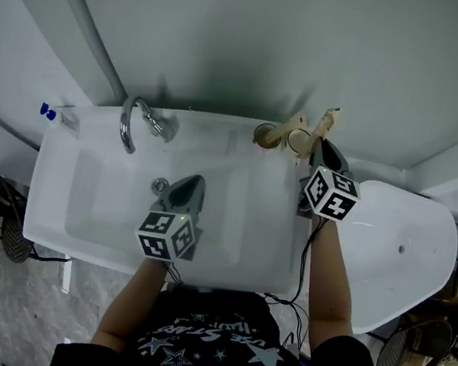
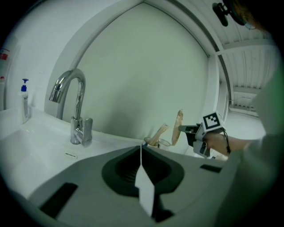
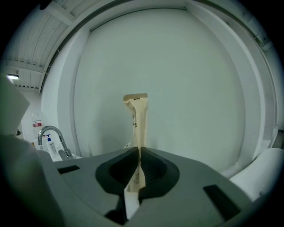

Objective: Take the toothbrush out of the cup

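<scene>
We see the toothbrush (image 3: 137,117), in a beige paper wrapper, standing upright and clamped between the jaws of the right gripper (image 3: 138,153). The pads press on its lower part, and the wider top end rises well above them against the pale wall (image 3: 186,80). In the head view the toothbrush (image 1: 329,118) sticks up from the right gripper (image 1: 319,144) at the back right corner of the sink (image 1: 58,196).

The cup (image 1: 265,135) sits on the back ledge just left of that gripper, with a glass (image 1: 299,140) beside it. A second wrapped brush (image 1: 290,128) leans in the cup. In the left gripper view the held toothbrush (image 2: 179,127) stands just right of the glass (image 2: 164,142). Its lower end seems to be at about rim height, but we cannot tell whether it is fully clear.

The left gripper (image 1: 190,184) hangs over the basin, well apart from the cup. In its own view the left gripper (image 2: 141,150) has its jaws pressed together with nothing between them.

The tap (image 1: 136,118) arches at the back left of the sink. A soap bottle (image 2: 24,102) with a blue pump stands on the ledge further left.
</scene>
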### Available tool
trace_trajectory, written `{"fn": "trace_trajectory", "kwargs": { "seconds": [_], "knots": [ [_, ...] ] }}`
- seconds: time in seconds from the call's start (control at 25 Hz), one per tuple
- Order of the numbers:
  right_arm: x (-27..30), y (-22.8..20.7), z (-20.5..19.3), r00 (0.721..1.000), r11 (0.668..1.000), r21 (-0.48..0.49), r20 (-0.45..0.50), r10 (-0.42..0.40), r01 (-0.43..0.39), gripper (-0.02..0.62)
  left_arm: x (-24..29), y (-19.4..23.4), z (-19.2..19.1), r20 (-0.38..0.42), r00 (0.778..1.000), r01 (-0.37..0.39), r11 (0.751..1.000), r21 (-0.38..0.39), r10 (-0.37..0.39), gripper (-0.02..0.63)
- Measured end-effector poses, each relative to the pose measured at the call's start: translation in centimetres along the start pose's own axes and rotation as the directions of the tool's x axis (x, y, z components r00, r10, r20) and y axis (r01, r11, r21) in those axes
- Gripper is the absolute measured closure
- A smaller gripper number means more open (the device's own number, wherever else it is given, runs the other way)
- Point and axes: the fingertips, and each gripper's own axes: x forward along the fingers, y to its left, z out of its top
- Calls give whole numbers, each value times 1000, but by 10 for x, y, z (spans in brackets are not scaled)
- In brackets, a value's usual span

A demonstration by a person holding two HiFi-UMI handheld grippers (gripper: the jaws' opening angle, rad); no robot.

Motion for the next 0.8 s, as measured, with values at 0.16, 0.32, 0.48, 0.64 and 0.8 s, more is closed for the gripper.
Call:
{"fn": "trace_trajectory", "kwargs": {
  "seconds": [0.16,0.32,0.48,0.64,0.8],
  "knots": [
    [-25,10,-16,999,1000,4,-34,-18,18,566,-9,1,-9,-28,999,27,1000,-1,-27,584],
    [-54,19,-44,996,999,17,-83,-42,44,566,-22,1,-22,-56,997,62,998,-10,-62,584],
    [-77,27,-64,991,998,20,-122,-60,63,566,-30,-1,-32,-78,993,93,996,-6,-93,584],
    [-95,32,-85,982,996,15,-173,-80,84,566,-37,-2,-41,-101,988,117,993,1,-116,584],
    [-106,34,-112,964,995,15,-246,-97,103,566,-44,-5,-50,-124,983,139,990,26,-134,584]
  ]
}}
